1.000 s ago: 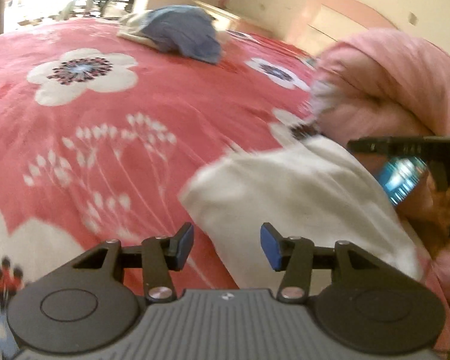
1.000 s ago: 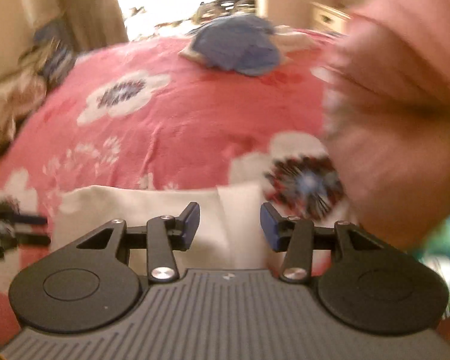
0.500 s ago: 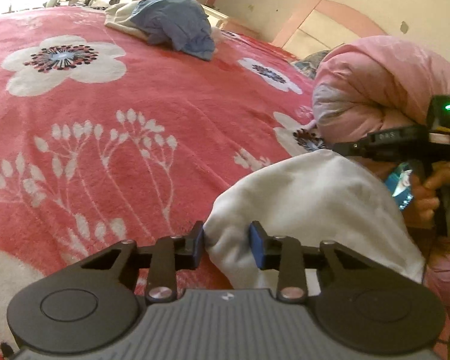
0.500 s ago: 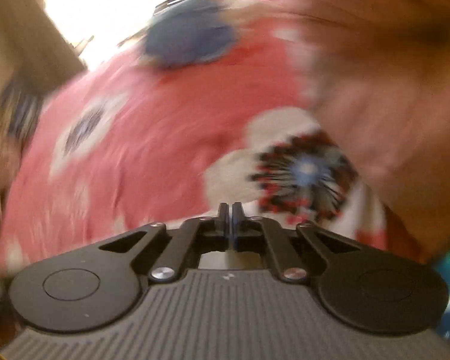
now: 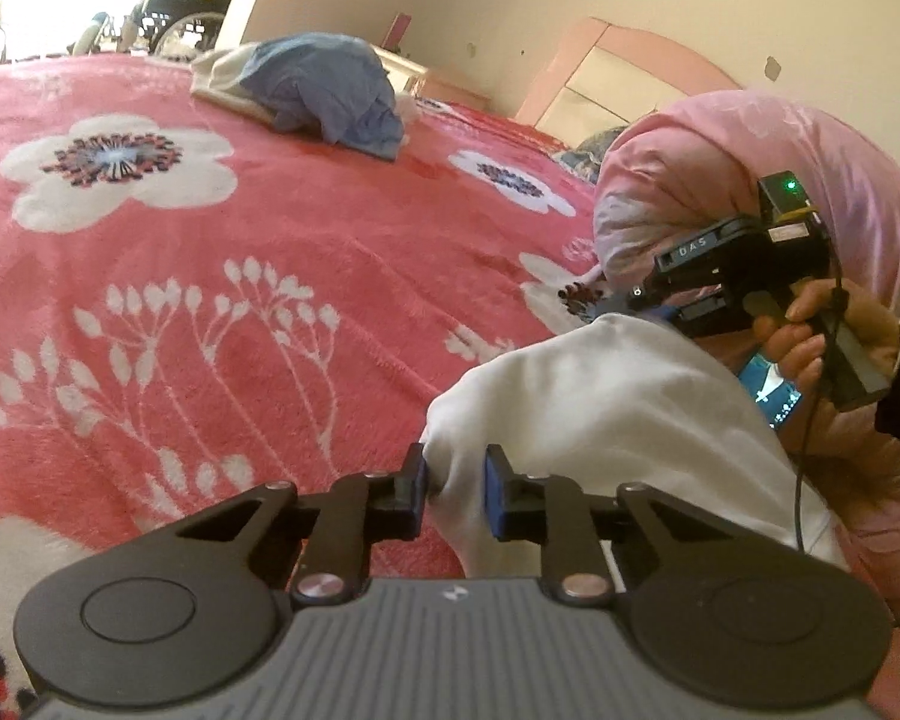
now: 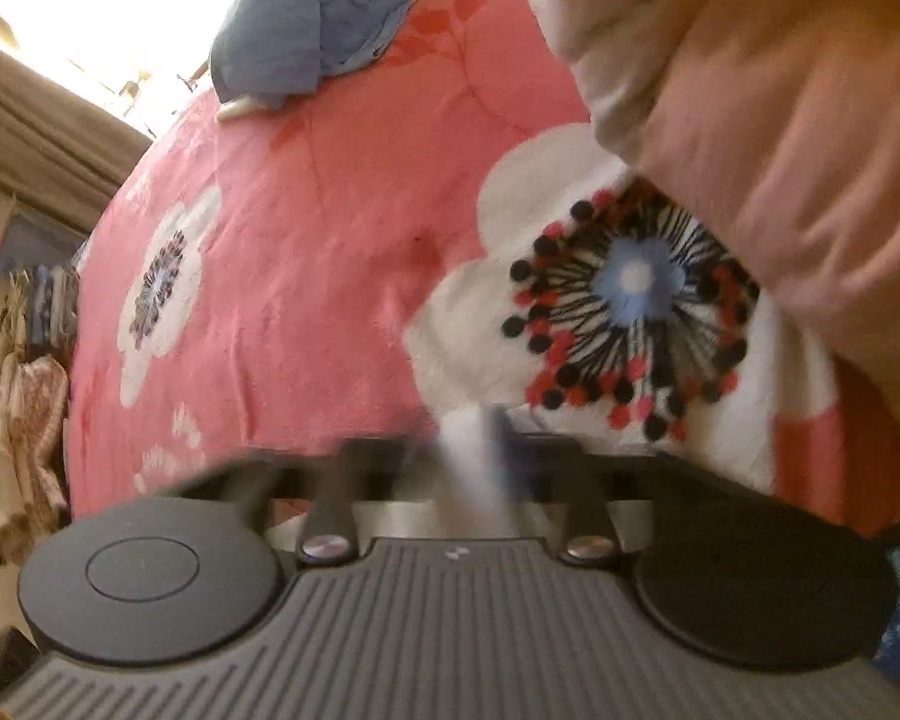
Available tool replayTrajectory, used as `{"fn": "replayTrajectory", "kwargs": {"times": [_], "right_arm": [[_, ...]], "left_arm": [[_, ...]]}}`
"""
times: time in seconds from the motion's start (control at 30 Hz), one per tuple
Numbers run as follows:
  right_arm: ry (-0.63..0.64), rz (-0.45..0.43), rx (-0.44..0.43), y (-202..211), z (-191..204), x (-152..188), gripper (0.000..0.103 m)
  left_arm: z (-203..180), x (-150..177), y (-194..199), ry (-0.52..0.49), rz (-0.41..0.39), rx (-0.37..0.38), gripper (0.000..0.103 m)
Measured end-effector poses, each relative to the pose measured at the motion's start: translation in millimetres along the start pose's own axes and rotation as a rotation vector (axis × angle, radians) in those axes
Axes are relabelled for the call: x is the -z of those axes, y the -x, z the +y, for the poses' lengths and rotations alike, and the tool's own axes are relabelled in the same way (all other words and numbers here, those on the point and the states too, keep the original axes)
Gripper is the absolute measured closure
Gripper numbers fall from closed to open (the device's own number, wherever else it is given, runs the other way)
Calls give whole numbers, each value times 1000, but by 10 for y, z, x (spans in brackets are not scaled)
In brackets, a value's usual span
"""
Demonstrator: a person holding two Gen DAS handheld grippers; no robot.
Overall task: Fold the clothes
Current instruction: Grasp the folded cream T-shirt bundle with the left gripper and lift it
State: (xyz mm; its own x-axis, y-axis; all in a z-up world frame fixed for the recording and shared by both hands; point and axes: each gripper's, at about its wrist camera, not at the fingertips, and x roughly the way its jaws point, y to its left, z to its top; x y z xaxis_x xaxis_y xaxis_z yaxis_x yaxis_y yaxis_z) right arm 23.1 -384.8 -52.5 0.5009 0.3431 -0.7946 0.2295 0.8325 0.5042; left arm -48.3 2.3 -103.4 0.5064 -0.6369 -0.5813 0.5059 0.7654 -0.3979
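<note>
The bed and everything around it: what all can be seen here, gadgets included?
Bedspread: one, red-pink with white flowers, covering the bed.
White garment: one, white, near edge of the bed, a fold pinched at each end.
Blue clothes: one heap, blue with some cream, far side of the bed.
Pink quilt: one, pale pink, bundled up behind the white garment.
Headboard: one, pink and cream, against the wall.
Phone: one, lit screen, beside the hand.
Left gripper: black with blue pads, jaws just closing on the garment's fold.
Right gripper: black, blurred, white cloth between its jaws, which have just eased apart a little.
Hand: one, holding the right gripper.
</note>
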Motion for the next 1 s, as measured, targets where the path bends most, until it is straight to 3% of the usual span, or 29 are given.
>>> {"fn": "replayTrajectory", "kwargs": {"times": [0.17, 0.47, 0.57, 0.63, 0.7, 0.83, 0.93, 1.0], "right_arm": [[-69, -111, -40, 175, -79, 73, 93], [-94, -140, 56, -133, -191, 105, 93], [-65, -163, 82, -47, -251, 87, 93], [-56, -226, 165, 66, -296, 44, 95], [-59, -244, 168, 207, -364, 0, 95], [97, -261, 115, 588, -110, 152, 95], [306, -187, 18, 739, 221, 400, 92], [453, -105, -11, 683, 375, 576, 94]], "left_arm": [[16, 23, 72, 24, -16, 7, 85], [160, 15, -34, 124, 21, 31, 85], [189, -1, -72, 135, 42, 28, 83], [197, -7, -84, 133, 51, 16, 78], [216, -15, -68, 146, 52, 10, 73], [267, -59, 119, 180, -5, -40, 68], [287, -88, 299, 193, -72, -72, 64], [328, -107, 304, 203, -66, -92, 64]]}}
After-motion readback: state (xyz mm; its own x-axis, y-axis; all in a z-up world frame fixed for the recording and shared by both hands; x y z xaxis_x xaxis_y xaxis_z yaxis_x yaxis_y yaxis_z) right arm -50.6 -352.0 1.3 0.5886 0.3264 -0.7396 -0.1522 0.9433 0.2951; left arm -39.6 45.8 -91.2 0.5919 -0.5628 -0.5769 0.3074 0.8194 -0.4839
